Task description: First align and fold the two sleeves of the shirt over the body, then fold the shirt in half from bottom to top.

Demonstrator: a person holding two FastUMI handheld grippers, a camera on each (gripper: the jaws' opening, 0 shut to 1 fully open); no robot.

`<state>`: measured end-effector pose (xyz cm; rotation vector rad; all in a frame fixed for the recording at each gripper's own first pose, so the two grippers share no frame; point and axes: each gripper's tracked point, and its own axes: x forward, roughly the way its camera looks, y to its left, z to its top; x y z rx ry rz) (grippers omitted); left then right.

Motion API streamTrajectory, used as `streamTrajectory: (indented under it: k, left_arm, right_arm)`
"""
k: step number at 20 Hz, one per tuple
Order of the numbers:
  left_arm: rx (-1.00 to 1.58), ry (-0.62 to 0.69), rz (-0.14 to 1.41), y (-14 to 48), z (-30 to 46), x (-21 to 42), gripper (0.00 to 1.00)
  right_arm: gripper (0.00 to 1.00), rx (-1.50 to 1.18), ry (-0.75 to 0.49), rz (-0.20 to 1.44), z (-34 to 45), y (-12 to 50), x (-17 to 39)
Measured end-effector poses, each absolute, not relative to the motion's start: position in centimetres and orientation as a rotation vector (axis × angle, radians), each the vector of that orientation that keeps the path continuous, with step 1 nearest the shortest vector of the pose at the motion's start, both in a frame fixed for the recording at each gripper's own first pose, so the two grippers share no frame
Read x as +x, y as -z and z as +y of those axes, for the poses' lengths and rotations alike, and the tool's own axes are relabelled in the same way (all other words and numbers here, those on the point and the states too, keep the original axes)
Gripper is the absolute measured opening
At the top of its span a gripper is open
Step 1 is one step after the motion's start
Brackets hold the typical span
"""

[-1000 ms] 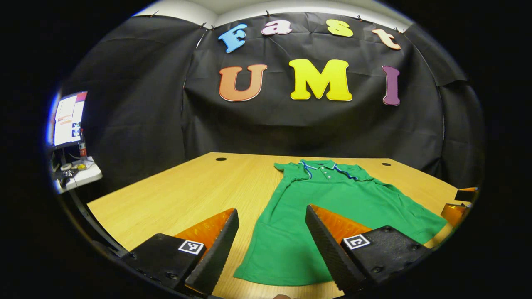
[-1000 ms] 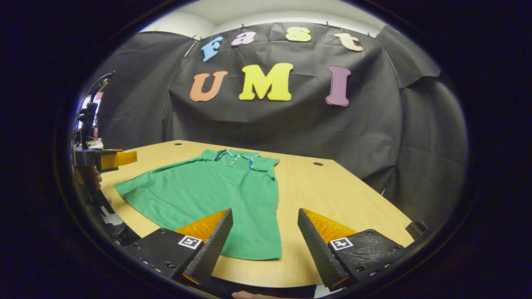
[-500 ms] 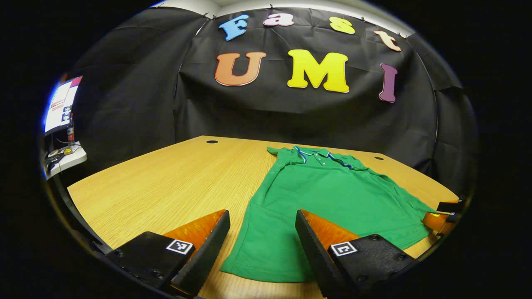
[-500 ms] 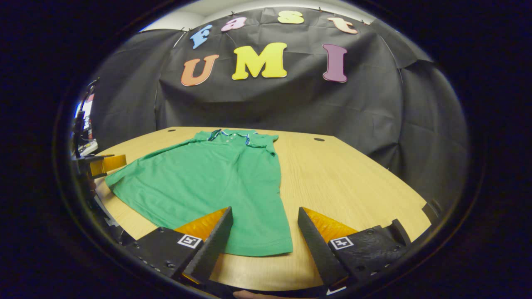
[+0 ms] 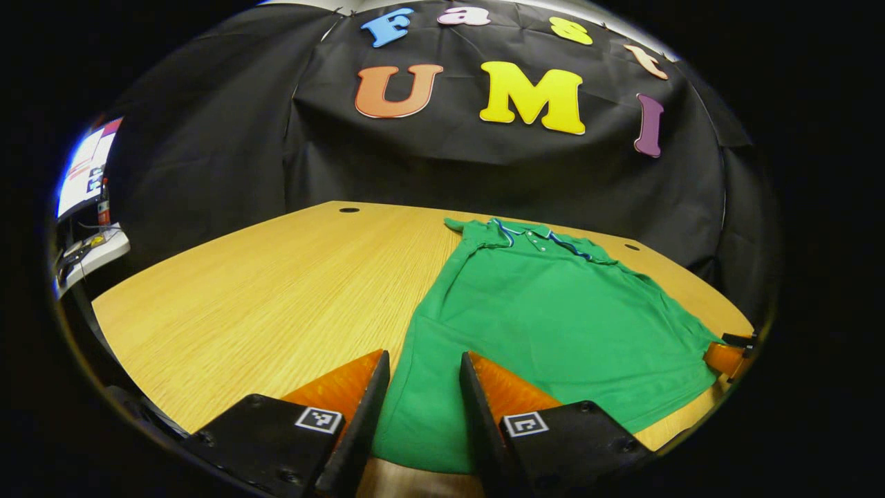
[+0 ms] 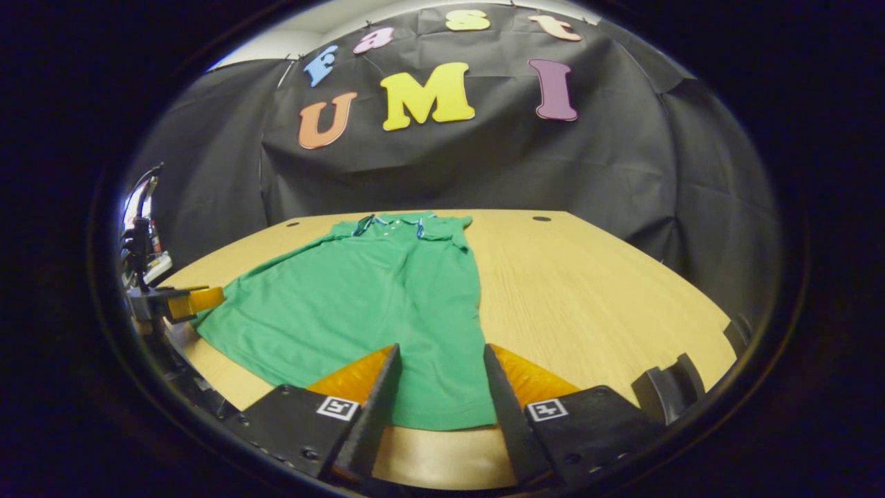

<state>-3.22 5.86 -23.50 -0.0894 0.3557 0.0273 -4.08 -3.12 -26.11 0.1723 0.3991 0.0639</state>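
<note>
Shirt point(image 5: 553, 304) lies flat on the table point(image 5: 276, 290), collar at 12 o'clock, sleeves seemingly already folded in. Left gripper point(image 5: 422, 415) and right gripper point(image 6: 437, 404), jaws part-spread, straddle the hem corners; the bottom-to-top fold remains.

The shirt's point(image 5: 553, 311) near hem corners sit behind each hand-held gripper's fingers; whether those fingers touch cloth is unclear.

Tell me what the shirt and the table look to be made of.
Green shirt: soft knit fabric, likely cotton or a blend; matte, lies limp with gentle creases, stitched hem, ribbed collar with striped trim. Table: pale wood-look top, probably laminate or veneer; straight printed-looking grain, smooth with a slight sheen.
</note>
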Motion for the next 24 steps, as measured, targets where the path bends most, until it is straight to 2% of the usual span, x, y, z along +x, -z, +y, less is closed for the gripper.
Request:
streamTrajectory:
  k: [1,2,3,5,6,7,8,11,17,24]
  left_arm:
    - [-0.080,-0.023,0.356,23.5,5.7,-3.1,0.59]
    - [-0.081,-0.023,0.358,23.3,5.8,-3.1,0.54]
    - [-0.092,-0.028,0.359,23.4,5.9,-3.1,0.39]
    - [-0.109,-0.028,0.351,23.3,5.7,-2.9,0.18]
    - [-0.108,-0.016,0.348,23.2,5.4,-2.6,0.13]
    - [-0.103,-0.001,0.342,23.1,5.0,-2.4,0.09]
    - [-0.105,0.004,0.340,23.1,4.9,-2.2,0.08]
    - [-0.144,0.021,0.342,22.5,4.6,-2.3,0.07]
    - [-0.110,0.020,0.258,18.5,5.2,-2.0,0.07]
    - [-0.045,0.030,0.192,13.7,4.2,3.2,0.07]
  right_arm:
    - [0.67,0.180,-0.069,0.398,-2.9,25.9,-4.0]
    - [0.50,0.181,-0.074,0.394,-2.6,25.9,-3.8]
    - [0.42,0.188,-0.083,0.386,-2.2,25.9,-3.4]
    - [0.18,0.200,-0.102,0.387,-1.7,25.9,-3.1]
    - [0.06,0.189,-0.109,0.389,-1.7,26.0,-3.0]
    - [0.08,0.193,-0.121,0.388,-1.7,25.7,-2.8]
    - [0.01,0.205,-0.130,0.399,-1.7,25.9,-2.8]
    - [0.00,0.178,-0.132,0.402,-2.1,25.2,-2.7]
    - [0.00,0.151,-0.145,0.289,-3.2,19.9,-1.2]
    - [0.00,0.105,-0.144,0.227,-4.2,15.2,3.7]
